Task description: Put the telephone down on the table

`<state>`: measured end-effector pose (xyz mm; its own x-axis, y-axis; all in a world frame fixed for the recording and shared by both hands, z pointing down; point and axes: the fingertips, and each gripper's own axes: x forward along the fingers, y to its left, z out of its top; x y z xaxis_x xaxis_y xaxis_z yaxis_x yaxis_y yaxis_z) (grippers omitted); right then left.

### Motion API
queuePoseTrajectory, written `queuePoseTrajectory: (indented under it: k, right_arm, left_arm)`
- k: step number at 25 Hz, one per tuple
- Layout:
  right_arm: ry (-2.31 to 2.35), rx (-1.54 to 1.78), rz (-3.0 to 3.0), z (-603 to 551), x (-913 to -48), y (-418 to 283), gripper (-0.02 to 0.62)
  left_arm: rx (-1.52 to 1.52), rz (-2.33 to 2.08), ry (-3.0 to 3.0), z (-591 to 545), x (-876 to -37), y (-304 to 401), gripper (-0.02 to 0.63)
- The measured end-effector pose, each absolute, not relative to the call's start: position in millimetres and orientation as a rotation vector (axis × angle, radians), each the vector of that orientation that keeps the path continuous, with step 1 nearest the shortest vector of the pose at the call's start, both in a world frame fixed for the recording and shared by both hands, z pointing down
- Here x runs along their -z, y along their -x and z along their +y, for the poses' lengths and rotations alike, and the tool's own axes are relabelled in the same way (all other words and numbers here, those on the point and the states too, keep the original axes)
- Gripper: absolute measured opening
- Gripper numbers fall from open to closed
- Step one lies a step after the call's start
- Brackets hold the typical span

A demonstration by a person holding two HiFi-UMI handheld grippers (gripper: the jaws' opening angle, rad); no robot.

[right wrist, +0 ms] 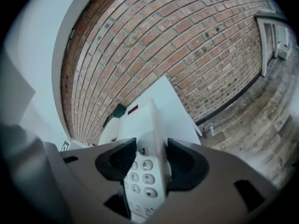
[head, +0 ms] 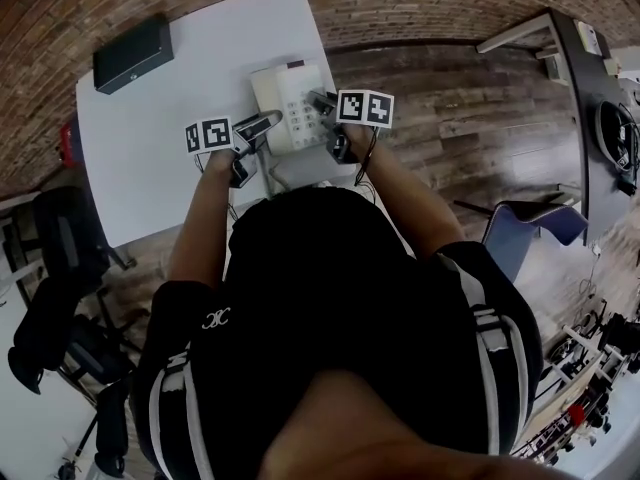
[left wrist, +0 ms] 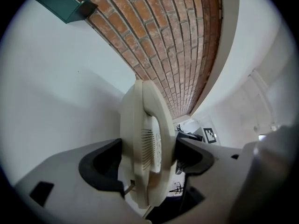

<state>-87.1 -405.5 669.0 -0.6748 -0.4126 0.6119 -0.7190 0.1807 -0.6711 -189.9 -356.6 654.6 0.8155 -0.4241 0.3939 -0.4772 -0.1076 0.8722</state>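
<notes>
As seen from above, cream desk telephone [head: 288,108] was over white table [head: 170,138]. Left gripper [left wrist: 149,155] clamped its handset side; right gripper [right wrist: 152,162] clamped its keypad edge.

L hand-held gripper [head: 262,124], R hand-held gripper [head: 322,100] flank telephone [head: 292,118] over table [head: 170,133].

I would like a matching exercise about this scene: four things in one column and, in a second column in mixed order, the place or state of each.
Things:
1. cream plastic telephone
2. dark rectangular box
3. left gripper
4. right gripper

Places or states:
A. jaws closed on the edge beside the keypad
B. lying at the far left corner of the white table
C. held between two grippers, one at each side
D. jaws closed across the handset

Pairs: 1-C, 2-B, 3-D, 4-A
</notes>
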Motion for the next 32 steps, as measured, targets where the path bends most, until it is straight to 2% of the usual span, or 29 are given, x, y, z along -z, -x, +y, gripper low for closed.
queuePoseTrajectory:
  k: [14, 26, 32]
  right_arm:
    - [-1.041, -1.481, -2.154, -415, -691, 89, 0.187]
    - [-1.053, -1.518, -2.19, -415, -692, 87, 0.192]
    - [-1.173, -1.555, -2.225, -417, -681, 71, 0.138]
  left_arm:
    - [-0.121, -0.714, -1.713, -361, -682, 188, 0.367]
    - [-0.056, -0.715, -1.728, -360, -683, 192, 0.359]
    - [0.013, -0.945, -1.802, -371, -655, 220, 0.359]
